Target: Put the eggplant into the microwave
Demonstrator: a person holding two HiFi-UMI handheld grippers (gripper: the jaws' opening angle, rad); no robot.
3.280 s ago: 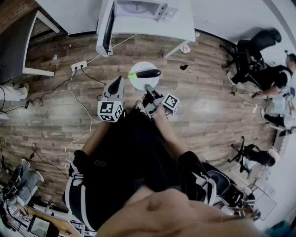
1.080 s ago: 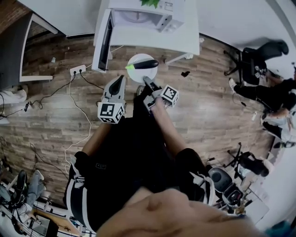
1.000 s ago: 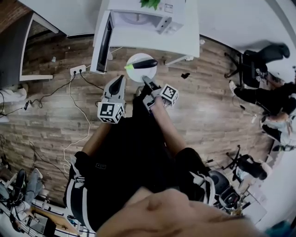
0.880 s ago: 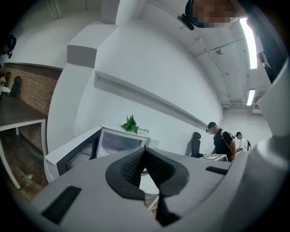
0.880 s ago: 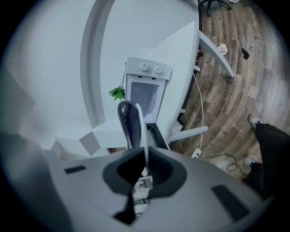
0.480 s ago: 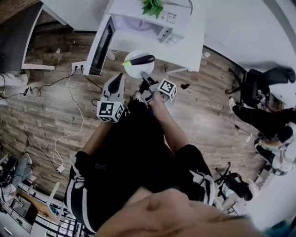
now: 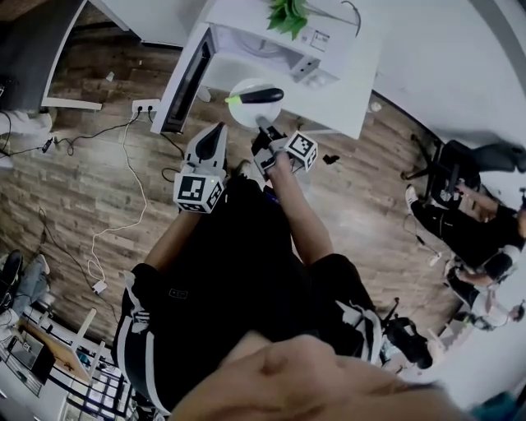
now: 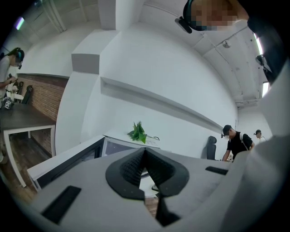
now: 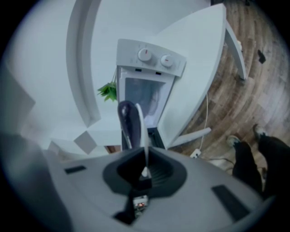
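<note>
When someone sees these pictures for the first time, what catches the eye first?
A dark eggplant with a green end lies on a white plate, which the right gripper holds by its rim, near the top of the head view. Just beyond it stands a white microwave on a white table, door swung open, with a green plant on top.

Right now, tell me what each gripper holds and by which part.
Right gripper: the white plate, by its near rim, eggplant lying on it. Left gripper: nothing.
</note>
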